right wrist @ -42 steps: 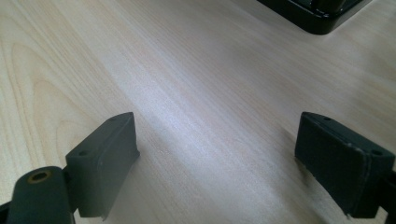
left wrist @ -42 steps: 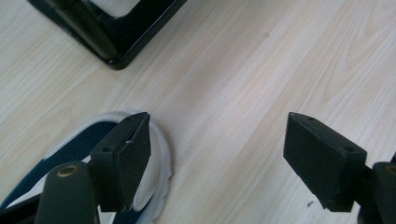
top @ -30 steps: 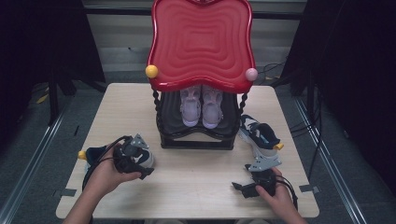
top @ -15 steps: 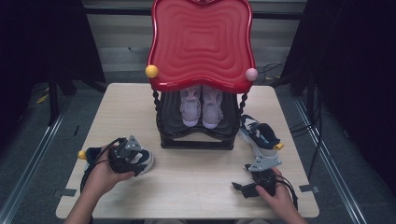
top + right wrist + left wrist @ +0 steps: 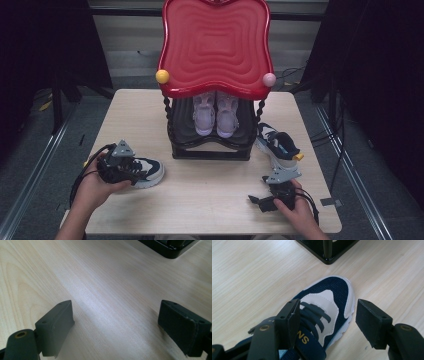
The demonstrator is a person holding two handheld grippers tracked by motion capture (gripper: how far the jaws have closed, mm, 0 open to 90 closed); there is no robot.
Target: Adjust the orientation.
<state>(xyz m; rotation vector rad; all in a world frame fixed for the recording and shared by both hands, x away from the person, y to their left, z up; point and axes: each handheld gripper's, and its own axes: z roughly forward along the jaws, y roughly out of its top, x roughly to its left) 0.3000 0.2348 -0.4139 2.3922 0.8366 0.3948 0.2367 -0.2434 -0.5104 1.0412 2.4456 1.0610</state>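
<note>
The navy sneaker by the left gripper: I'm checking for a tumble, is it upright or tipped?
Upright. The navy sneaker sits sole-down on the table, laces and tongue facing up.

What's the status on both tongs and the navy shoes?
Left tongs open, jaws just reopening around navy sneaker. Right tongs open, nothing between. Second navy sneaker beside rack.

A red-topped rack [image 5: 216, 45] stands on the table [image 5: 210, 190] with pale shoes [image 5: 216, 114] inside. The left gripper [image 5: 120, 165] is at a navy sneaker [image 5: 147, 171]; its mate [image 5: 278, 146] lies beside the rack, above the right gripper [image 5: 272, 200].
</note>
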